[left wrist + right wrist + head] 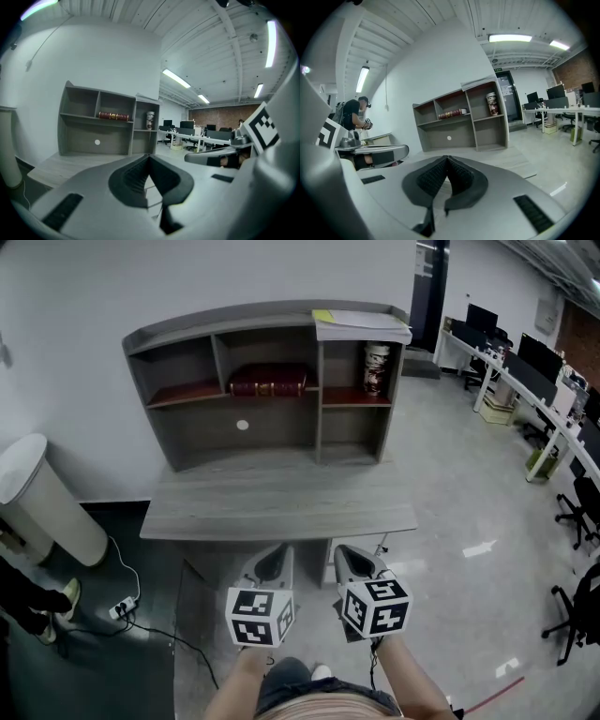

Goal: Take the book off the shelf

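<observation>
While the book [268, 382] lies flat on its side on the upper board of the middle compartment of the shelf [169, 334], I hold both tools well short of it, on the near side of the desk [281, 512]. My left gripper [275, 565] has its jaws pressed together with nothing between them. My right gripper [356, 563] is likewise closed and empty.

The step in hand, as I judge it, is the approach. To do it well:

1. Bring one gripper forward over the desk top and up to the level of that board.
2. Spread its jaws before it enters the compartment, not inside it.
3. The book appears to lie with its spine toward me. Present one jaw above and one below the spine, near its middle, so the book does not swing.
4. The lower jaw has little to slip under, so take only the front edge.
5. Draw the book straight out toward me.

Keep clear of the cup [376, 368] in the right compartment and the papers [361, 324] on top of the shelf.
</observation>
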The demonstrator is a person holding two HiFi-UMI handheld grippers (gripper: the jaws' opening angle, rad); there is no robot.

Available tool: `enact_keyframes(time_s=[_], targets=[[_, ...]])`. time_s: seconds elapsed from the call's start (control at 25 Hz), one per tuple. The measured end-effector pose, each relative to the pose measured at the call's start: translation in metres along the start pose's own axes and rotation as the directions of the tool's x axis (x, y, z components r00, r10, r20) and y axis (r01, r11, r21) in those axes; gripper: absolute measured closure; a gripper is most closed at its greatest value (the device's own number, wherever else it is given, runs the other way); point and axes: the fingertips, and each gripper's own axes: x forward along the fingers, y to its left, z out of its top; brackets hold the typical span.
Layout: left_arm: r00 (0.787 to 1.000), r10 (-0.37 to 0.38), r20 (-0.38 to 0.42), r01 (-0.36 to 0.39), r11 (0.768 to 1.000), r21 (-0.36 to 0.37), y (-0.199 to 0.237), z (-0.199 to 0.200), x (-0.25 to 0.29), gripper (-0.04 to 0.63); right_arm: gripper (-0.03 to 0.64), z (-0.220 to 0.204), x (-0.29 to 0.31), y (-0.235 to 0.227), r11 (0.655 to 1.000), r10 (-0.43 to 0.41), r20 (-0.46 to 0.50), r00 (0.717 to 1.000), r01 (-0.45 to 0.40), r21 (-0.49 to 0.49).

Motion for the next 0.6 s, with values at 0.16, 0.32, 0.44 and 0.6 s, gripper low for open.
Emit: enact_keyframes(time_s=[0.16,0.32,0.44,0.6], targets=[[1.0,0.01,0.006,-0.01,1.0,0.004,0.0,0.008,0.005,0.584,0.609,0.005,0.002,-0.004,1.0,0.006,-0.003,1.0,-0.007,-0.011],[1.0,0.015,0.012,-0.015,1.0,0.002,0.0,0.013,0.011,0.584,0.609,0.005,0.005,-0.007,1.0,0.01,-0.008,1.0,-0.01,-0.023],[1.0,0.017,0.01,-0.017,1.0,0.009,0.001,0.014,0.017,0.584,0.609,0.003,0.011,-0.011,1.0,0.011,-0.016,1.0,-0.011,-0.01],[1.0,0.018,0.001,-0.018,1.0,0.008,0.005,0.013,0.028,0.584,0.609,0.003,0.024,-0.015,1.0,0.011,-0.028,1.0,-0.011,-0.006]])
